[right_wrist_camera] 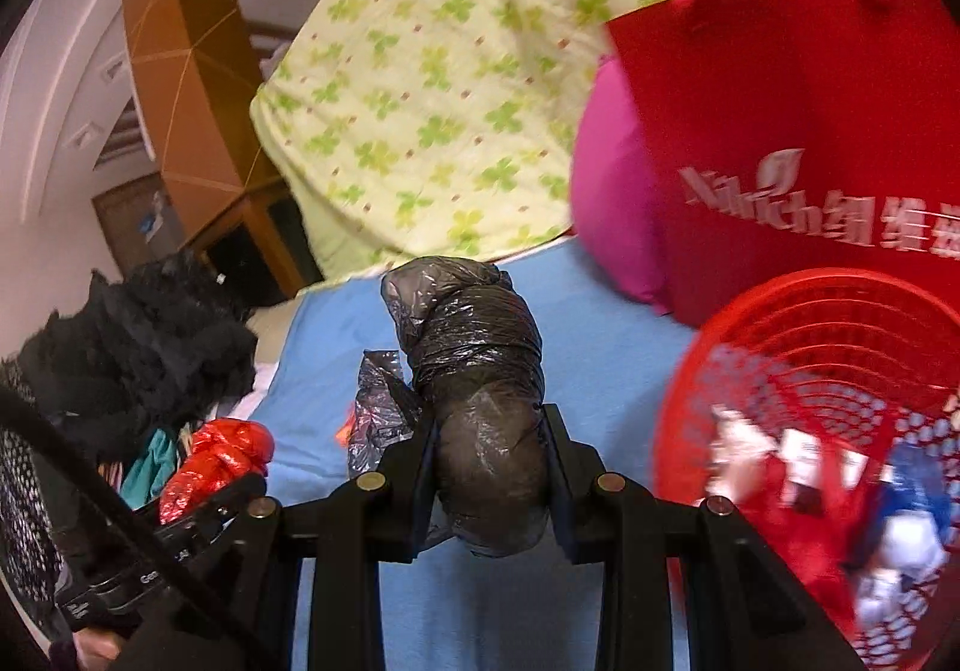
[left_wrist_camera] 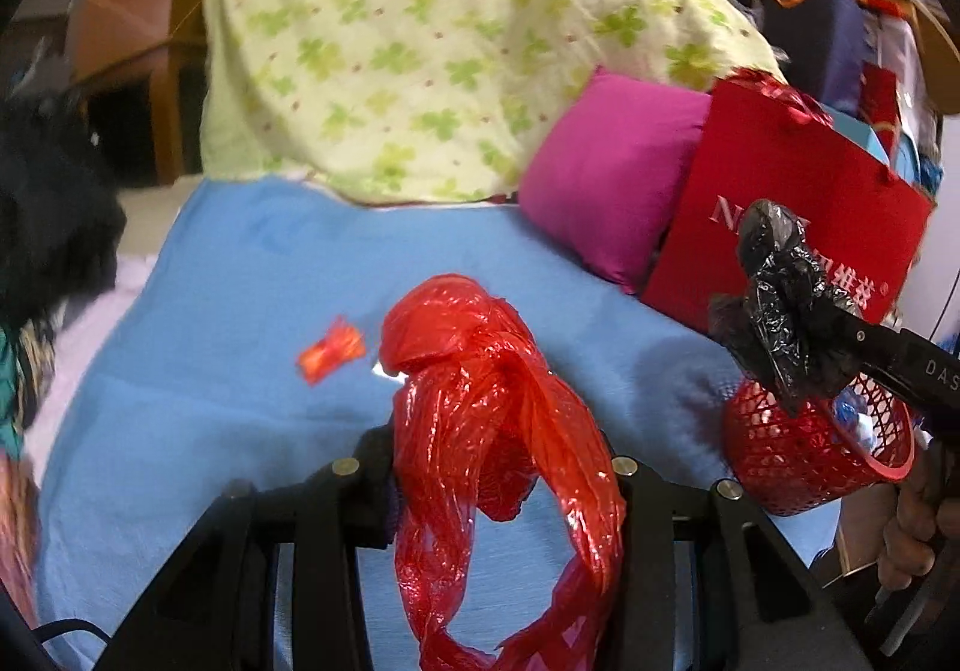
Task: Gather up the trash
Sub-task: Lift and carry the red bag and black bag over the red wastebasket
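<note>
My left gripper (left_wrist_camera: 504,467) is shut on a crumpled red plastic bag (left_wrist_camera: 492,401), held above the blue sheet (left_wrist_camera: 240,311). In the right wrist view that red plastic bag (right_wrist_camera: 216,461) shows at lower left. My right gripper (right_wrist_camera: 489,467) is shut on a rolled black plastic bag (right_wrist_camera: 480,371); the same black plastic bag (left_wrist_camera: 786,305) appears at the right of the left wrist view, over the red mesh basket (left_wrist_camera: 774,449). The red mesh basket (right_wrist_camera: 798,329) holds several pieces of trash. A small orange wrapper (left_wrist_camera: 331,352) lies on the sheet.
A green clover-print quilt (left_wrist_camera: 432,41) is piled at the back. A magenta pillow (left_wrist_camera: 606,179) and a red paper bag (left_wrist_camera: 780,203) stand right of it. Dark clothing (right_wrist_camera: 138,335) is heaped at the left. A hand (left_wrist_camera: 912,527) grips the right tool.
</note>
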Demonstrator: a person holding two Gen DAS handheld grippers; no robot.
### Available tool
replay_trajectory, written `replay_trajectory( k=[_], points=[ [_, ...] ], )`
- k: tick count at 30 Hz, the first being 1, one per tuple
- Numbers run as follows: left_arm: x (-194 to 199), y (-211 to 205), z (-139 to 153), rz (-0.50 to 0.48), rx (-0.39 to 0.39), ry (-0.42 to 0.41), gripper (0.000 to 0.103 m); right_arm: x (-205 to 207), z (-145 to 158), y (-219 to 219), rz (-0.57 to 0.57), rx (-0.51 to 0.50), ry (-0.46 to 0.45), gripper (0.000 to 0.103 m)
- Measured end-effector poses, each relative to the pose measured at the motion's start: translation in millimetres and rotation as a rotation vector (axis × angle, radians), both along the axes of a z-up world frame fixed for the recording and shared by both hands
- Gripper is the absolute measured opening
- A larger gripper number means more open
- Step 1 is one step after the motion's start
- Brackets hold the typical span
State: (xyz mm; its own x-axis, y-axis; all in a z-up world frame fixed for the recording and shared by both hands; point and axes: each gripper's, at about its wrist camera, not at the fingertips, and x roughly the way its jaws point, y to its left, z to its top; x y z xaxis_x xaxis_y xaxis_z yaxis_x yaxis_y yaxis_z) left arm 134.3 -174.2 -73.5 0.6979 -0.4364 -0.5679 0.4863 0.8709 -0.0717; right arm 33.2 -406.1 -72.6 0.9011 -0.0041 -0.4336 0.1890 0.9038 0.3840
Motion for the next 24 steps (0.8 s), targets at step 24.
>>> replay_trajectory(
  k=[24],
  points=[
    [-71,-133,33,-0.208,0.148,-0.124,0.043,-100,-11,-110,-0.244,0.102,-0.061,0.033]
  ],
)
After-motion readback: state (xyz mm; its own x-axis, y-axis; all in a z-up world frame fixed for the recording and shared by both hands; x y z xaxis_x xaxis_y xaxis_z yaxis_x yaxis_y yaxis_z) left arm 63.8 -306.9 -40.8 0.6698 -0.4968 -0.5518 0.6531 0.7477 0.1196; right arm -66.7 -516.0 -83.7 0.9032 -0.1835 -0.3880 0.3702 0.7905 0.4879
